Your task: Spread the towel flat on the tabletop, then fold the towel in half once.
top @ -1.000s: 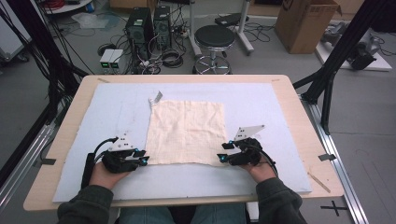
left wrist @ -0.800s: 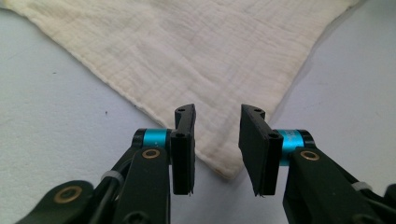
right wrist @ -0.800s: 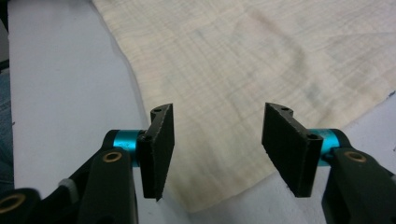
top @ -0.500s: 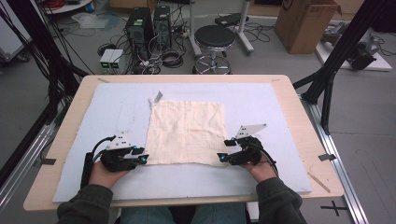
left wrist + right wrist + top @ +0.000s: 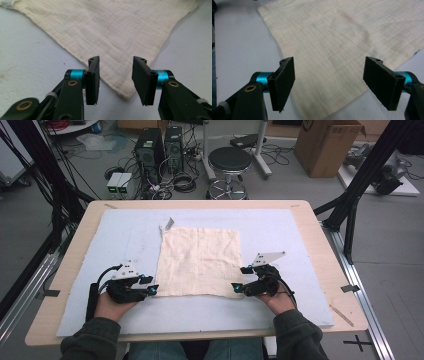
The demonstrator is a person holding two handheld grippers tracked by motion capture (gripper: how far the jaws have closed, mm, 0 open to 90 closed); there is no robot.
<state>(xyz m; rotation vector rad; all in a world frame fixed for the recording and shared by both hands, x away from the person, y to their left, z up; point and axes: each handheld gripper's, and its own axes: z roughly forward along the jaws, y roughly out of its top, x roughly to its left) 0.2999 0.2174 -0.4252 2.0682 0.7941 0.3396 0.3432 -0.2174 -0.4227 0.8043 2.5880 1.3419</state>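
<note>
A cream square cloth (image 5: 200, 262) lies flat on the pale blue mat (image 5: 280, 230). My left gripper (image 5: 150, 287) sits at its near left corner and my right gripper (image 5: 240, 279) at its near right corner. In the left gripper view the cloth's corner (image 5: 107, 30) lies on the mat between the left gripper's (image 5: 116, 80) parted jaws, and the pads stand clear of it. In the right gripper view the right gripper (image 5: 334, 82) is spread wide over the cloth's corner (image 5: 342, 37), untouched. Both pairs of jaws have just been opening.
The wooden table (image 5: 320, 250) carries the mat. A small white tag (image 5: 166, 225) sticks out at the cloth's far left corner. A thin wooden stick (image 5: 341, 315) lies near the table's right edge. Beyond the table stand a stool (image 5: 229, 159), computer towers (image 5: 160, 145) and a cardboard box (image 5: 327, 145).
The jaws of both grippers stand wider apart than before at the cloth's near corners. The hands and the cloth have stayed where they were.
</note>
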